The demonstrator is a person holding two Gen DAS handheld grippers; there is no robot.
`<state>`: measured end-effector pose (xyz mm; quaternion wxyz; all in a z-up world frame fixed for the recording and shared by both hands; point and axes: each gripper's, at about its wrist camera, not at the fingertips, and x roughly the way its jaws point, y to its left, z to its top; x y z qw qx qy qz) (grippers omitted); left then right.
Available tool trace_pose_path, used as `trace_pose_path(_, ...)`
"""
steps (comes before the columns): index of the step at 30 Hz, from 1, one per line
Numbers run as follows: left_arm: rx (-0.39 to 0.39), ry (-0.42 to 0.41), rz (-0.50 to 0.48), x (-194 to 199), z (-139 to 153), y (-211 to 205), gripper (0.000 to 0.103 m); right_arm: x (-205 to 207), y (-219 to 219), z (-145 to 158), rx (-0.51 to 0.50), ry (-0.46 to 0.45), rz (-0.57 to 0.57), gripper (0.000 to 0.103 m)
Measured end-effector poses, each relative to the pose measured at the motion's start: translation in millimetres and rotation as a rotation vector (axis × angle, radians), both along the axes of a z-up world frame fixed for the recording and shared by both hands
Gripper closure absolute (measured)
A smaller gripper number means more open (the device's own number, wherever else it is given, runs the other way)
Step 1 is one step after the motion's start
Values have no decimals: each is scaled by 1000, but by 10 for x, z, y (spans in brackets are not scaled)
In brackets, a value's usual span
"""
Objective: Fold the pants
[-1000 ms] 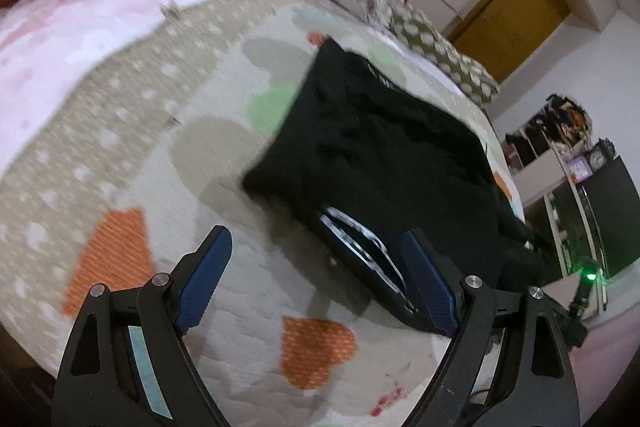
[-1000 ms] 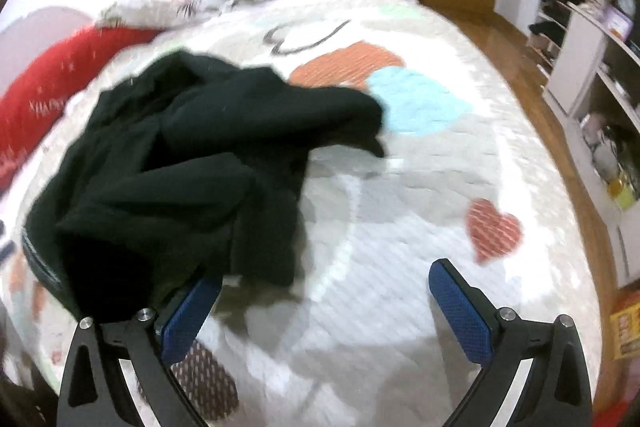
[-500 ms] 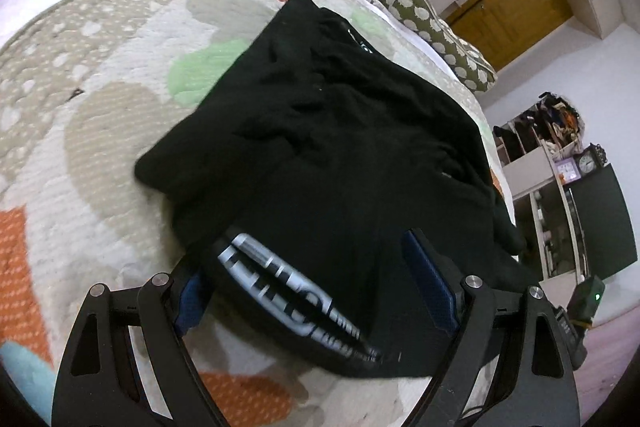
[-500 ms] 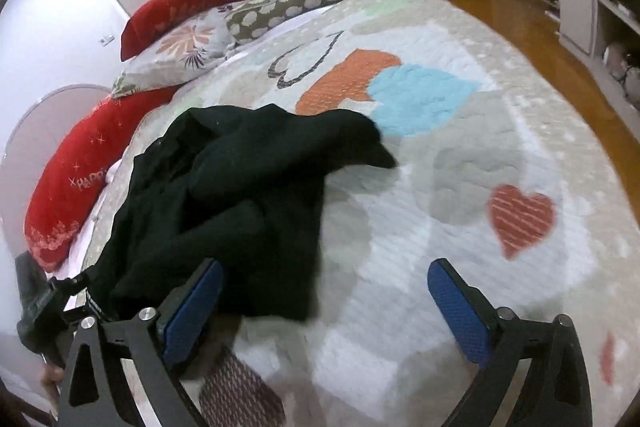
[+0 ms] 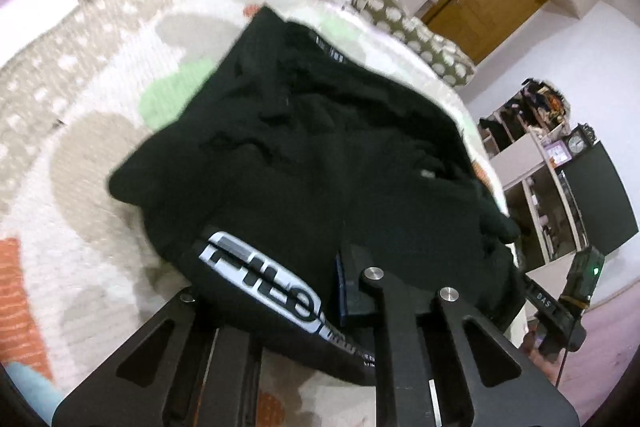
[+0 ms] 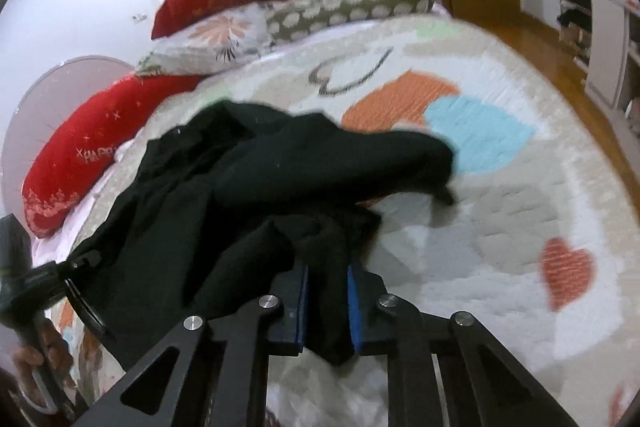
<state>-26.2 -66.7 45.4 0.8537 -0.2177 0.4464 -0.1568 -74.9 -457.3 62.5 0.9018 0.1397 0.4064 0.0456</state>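
right wrist: right hand-held gripper [image 6: 327, 301] clamped on black pants [image 6: 248, 187]; left hand-held gripper [image 5: 320, 291] likewise.

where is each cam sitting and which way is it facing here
Left wrist: on the left gripper, angled down across the quilt toward the door; its fingers pinch the black pants.
Right wrist: on the right gripper, facing the pillows; it clamps the pants' edge, and a hand shows.
Both share the pants.
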Motion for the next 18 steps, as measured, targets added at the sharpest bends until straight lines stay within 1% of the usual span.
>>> trace_pose_path(2,-5,-21,9,-58,124,91,92,-135,-38,149,-56,-25,-7,88)
trace_pose_path(5,10,-49,17,-198,265,198,92,-383,-117,357,-157,-52,-33,88)
trace_pose_path(7,18,-44,21,-303,250,272,92,-537,-186,433,-217,-56,-59,88)
trace_pose_path(9,14,-15,14,-391,131,283,92,-627,-250,388,-217,-39,-61,88)
trace_pose_path(10,39,0,17,-439,52,259,92,-640,-268,332,-213,-12,-55,85)
trace_pose_path(11,66,12,18,-469,-21,233,92,-648,-294,245,-208,35,-45,83)
trace_pose_path(12,83,26,16,-498,-97,210,92,-666,-340,172,-195,79,-47,78)
trace_pose_path(13,87,42,14,-531,-171,209,92,-701,-399,134,-172,101,-55,70)
trace_pose_path(14,78,58,17,-547,-229,232,92,-769,-486,127,-138,102,-74,65)
trace_pose_path(15,59,63,22,-544,-242,259,92,-849,-588,151,-108,89,-102,53)
trace_pose_path(16,40,65,25,-534,-240,284,92,-913,-652,179,-95,76,-125,50)
trace_pose_path(18,52,56,27,-541,-205,268,92,-980,-771,242,-123,52,-185,50)
